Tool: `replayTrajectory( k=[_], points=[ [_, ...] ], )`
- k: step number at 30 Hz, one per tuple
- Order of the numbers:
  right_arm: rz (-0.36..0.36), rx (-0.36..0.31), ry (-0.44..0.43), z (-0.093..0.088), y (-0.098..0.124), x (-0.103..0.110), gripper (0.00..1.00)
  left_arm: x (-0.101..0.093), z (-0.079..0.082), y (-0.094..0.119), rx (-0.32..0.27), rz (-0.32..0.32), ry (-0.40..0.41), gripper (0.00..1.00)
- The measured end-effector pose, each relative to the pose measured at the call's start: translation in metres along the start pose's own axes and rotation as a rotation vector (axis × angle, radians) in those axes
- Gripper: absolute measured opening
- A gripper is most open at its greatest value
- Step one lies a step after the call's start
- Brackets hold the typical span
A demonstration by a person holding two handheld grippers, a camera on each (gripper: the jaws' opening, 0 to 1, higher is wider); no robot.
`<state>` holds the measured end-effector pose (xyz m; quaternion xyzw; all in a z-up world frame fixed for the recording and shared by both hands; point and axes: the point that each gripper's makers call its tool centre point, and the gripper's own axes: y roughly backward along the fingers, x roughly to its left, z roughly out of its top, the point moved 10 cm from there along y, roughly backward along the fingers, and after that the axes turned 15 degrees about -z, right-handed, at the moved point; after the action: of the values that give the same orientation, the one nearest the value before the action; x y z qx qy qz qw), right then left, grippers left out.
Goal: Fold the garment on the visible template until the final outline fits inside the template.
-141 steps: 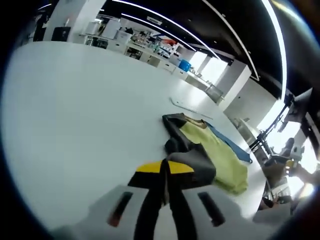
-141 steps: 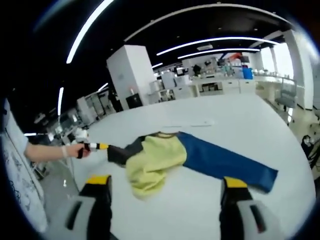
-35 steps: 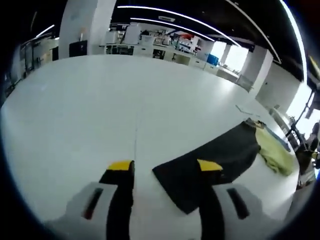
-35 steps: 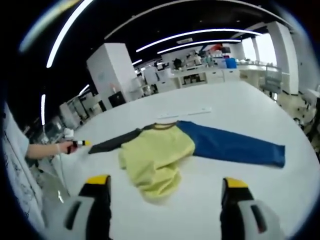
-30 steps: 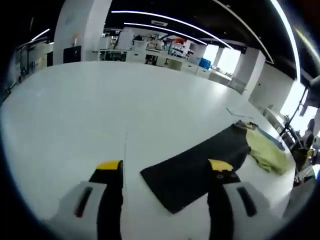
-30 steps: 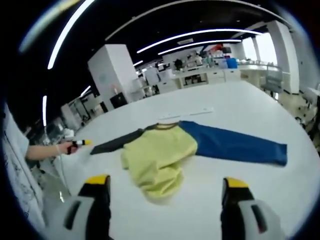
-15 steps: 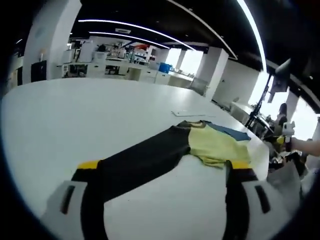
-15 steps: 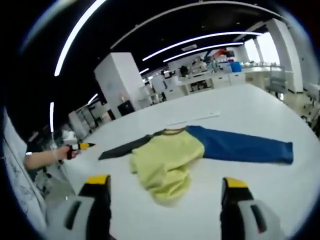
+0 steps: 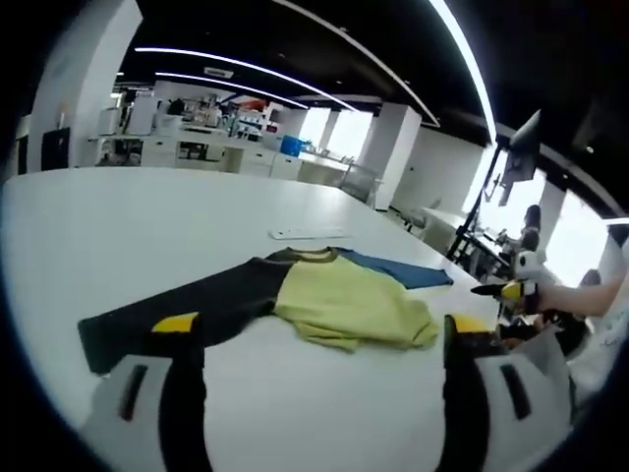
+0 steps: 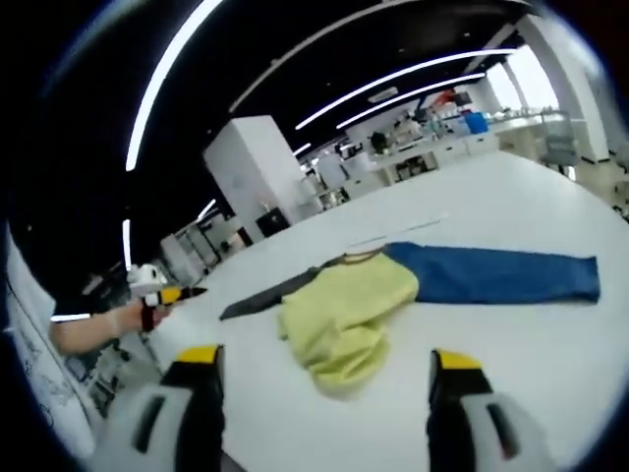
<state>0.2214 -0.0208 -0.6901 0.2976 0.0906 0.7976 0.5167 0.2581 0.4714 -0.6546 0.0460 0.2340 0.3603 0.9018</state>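
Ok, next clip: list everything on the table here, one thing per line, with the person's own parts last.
garment: one, yellow body bunched up, lying on the white table.
black sleeve: one, stretched flat away from the body.
blue sleeve: one, stretched flat the opposite way.
thin pale strip: one, on the table beyond the collar.
left claw: one, yellow-tipped jaws wide apart, empty.
right claw: one, yellow-tipped jaws wide apart, empty.
hand: one, holding the other claw at the table's edge.

Garment's (image 9: pixel 334 305) black sleeve end behind left tool's jaw; template outline too faint to tell
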Motion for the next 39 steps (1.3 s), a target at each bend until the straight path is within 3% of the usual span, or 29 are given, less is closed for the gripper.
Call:
replayTrajectory(
  k=[7,12,14,20,25,30,34,39],
  points=[
    [0.077,0.001,-0.011,-0.001,-0.005,-0.012,0.74,-0.032,-0.009,-0.021,-0.007,0.001,-0.007,0.97],
    [0.11,-0.014,-0.009,0.006,-0.009,-0.019,0.74,-0.04,-0.011,-0.033,-0.013,0.001,-0.016,0.97],
    [0.117,-0.014,-0.01,0.008,-0.012,-0.021,0.74,-0.053,-0.011,-0.039,-0.028,0.003,-0.018,0.97],
    [0.14,0.01,0.011,0.009,-0.029,-0.026,0.73,-0.058,-0.014,-0.043,-0.018,0.005,-0.03,0.96],
    [0.161,0.032,0.011,0.006,-0.04,-0.023,0.72,-0.065,-0.021,-0.047,0.027,0.006,-0.052,0.95],
    [0.155,0.094,0.111,-0.004,-0.047,-0.013,0.68,-0.067,-0.031,-0.046,0.084,0.01,-0.071,0.94],
    [0.141,0.133,0.287,-0.008,-0.055,-0.011,0.64,-0.07,-0.039,-0.044,0.08,0.004,-0.051,0.93],
    [0.156,0.17,0.337,-0.015,-0.063,-0.001,0.54,-0.076,-0.055,-0.043,0.073,-0.001,-0.012,0.92]
  ],
)
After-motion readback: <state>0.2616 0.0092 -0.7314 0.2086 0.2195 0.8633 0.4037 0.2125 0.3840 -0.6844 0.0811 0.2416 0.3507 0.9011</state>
